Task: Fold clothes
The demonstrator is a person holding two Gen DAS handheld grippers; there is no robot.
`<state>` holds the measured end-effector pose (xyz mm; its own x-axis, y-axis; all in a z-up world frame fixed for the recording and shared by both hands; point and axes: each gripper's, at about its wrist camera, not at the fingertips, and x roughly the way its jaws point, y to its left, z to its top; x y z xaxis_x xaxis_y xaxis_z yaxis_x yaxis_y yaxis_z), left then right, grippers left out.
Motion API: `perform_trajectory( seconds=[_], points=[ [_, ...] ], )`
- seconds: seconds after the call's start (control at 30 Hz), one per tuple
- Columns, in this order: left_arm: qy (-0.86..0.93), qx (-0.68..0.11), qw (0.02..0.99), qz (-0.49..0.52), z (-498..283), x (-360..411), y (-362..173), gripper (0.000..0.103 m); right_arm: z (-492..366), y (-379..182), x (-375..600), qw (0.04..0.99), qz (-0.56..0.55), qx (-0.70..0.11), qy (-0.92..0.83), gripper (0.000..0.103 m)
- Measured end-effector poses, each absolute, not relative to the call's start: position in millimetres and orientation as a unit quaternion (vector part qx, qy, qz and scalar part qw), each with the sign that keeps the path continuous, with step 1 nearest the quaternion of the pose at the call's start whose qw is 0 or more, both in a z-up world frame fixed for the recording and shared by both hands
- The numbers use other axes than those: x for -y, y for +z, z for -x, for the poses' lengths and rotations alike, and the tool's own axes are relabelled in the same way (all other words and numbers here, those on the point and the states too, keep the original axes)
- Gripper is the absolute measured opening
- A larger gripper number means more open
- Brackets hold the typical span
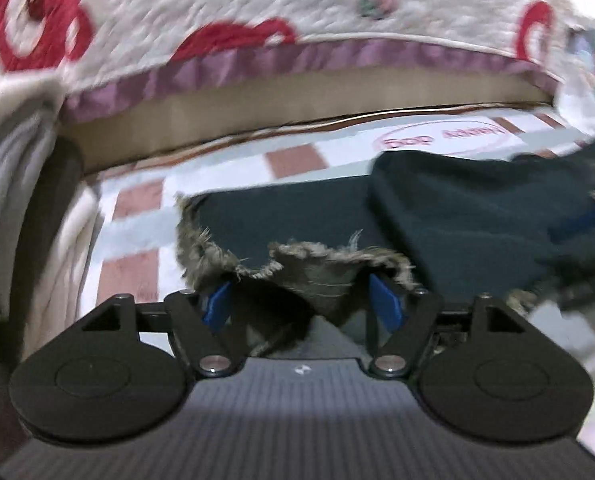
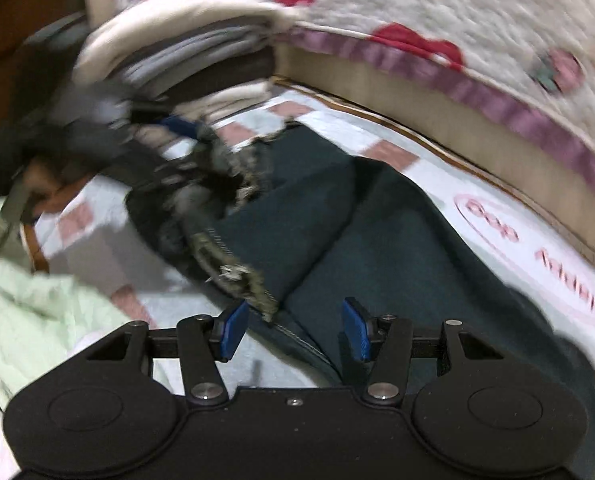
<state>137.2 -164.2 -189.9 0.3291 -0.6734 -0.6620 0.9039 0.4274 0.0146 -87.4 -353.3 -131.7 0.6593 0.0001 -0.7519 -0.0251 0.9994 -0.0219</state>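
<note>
Dark jeans [image 1: 477, 216] lie on checked bedsheet [image 1: 137, 204], frayed hem [image 1: 321, 264] draped between left gripper [image 1: 303, 300] fingers, spread, not pinching. Right gripper [image 2: 295, 326] fingers spread over jeans, empty.

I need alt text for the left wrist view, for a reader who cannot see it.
The left claw stands open around the frayed hem of a dark garment lying on a checked sheet.

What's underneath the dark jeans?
The dark jeans lie on a checked sheet with pink squares and a pink oval logo. The part of the sheet beneath them is hidden.
</note>
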Motion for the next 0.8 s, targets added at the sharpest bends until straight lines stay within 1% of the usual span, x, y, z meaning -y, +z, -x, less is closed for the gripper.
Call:
perform_trajectory(
  seconds=[0.07, 0.1, 0.13, 0.17, 0.2, 0.3, 0.37, 0.43, 0.5, 0.6, 0.63, 0.7, 0.73, 0.77, 0.8],
  points=[
    [-0.504, -0.282, 0.797, -0.178, -138.8, 162.5, -192.8, 0.07, 85.4, -133.8, 341.2, 0.906, 0.056, -0.419, 0.006, 0.056],
    [-0.512, -0.264, 0.796, -0.183, -134.0, 161.5, -193.0, 0.063, 84.5, -135.0, 335.9, 0.904, 0.073, -0.422, 0.005, 0.056],
    [-0.522, -0.247, 0.791, -0.201, -127.0, 161.3, -193.1, 0.053, 84.1, -136.7, 333.7, 0.902, 0.077, -0.424, 0.004, 0.056],
    [-0.531, -0.23, 0.786, -0.218, -120.0, 161.1, -193.2, 0.019, 84.1, -138.3, 332.1, 0.901, 0.08, -0.426, 0.003, 0.056],
    [-0.54, -0.212, 0.78, -0.236, -113.1, 160.9, -193.3, 0.003, 85.7, -139.7, 333.0, 0.9, 0.076, -0.429, 0.003, 0.056],
    [-0.537, -0.177, 0.784, -0.256, -105.6, 160.2, -187.4, 0.002, 87.7, -143.0, 340.1, 0.896, 0.067, -0.439, -0.005, 0.056],
    [-0.519, -0.19, 0.806, -0.214, -122.7, 154.9, -178.9, 0.003, 88.5, -143.8, 346.8, 0.895, 0.065, -0.442, -0.02, 0.057],
    [-0.49, -0.237, 0.829, -0.134, -154.0, 142.5, -171.7, 0.004, 89.9, -144.3, 354.5, 0.895, 0.05, -0.443, -0.035, 0.057],
    [-0.433, -0.304, 0.848, -0.039, -189.7, 123.6, -171.2, 0.003, 91.7, -144.9, 362.7, 0.895, 0.027, -0.443, -0.048, 0.057],
    [-0.375, -0.389, 0.839, 0.068, -229.5, 92.0, -183.3, 0.003, 93.7, -151.9, 370.8, 0.893, -0.006, -0.448, -0.052, 0.057],
    [-0.363, -0.406, 0.835, 0.085, -235.3, 84.2, -184.8, 0.004, 93.7, -155.2, 372.6, 0.892, -0.015, -0.449, -0.054, 0.058],
    [-0.367, -0.405, 0.835, 0.059, -220.5, 78.6, -178.6, 0.006, 92.4, -161.0, 375.1, 0.891, -0.028, -0.449, -0.062, 0.059],
    [-0.376, -0.406, 0.831, 0.047, -211.6, 77.8, -176.8, 0.009, 91.7, -163.2, 376.2, 0.89, -0.03, -0.449, -0.066, 0.06],
    [-0.396, -0.41, 0.821, 0.039, -200.4, 80.3, -177.1, 0.022, 91.0, -164.5, 376.2, 0.89, -0.029, -0.451, -0.068, 0.06],
    [-0.415, -0.414, 0.809, 0.03, -189.1, 82.9, -177.4, 0.038, 90.3, -165.8, 376.1, 0.889, -0.028, -0.452, -0.07, 0.061]
  ],
)
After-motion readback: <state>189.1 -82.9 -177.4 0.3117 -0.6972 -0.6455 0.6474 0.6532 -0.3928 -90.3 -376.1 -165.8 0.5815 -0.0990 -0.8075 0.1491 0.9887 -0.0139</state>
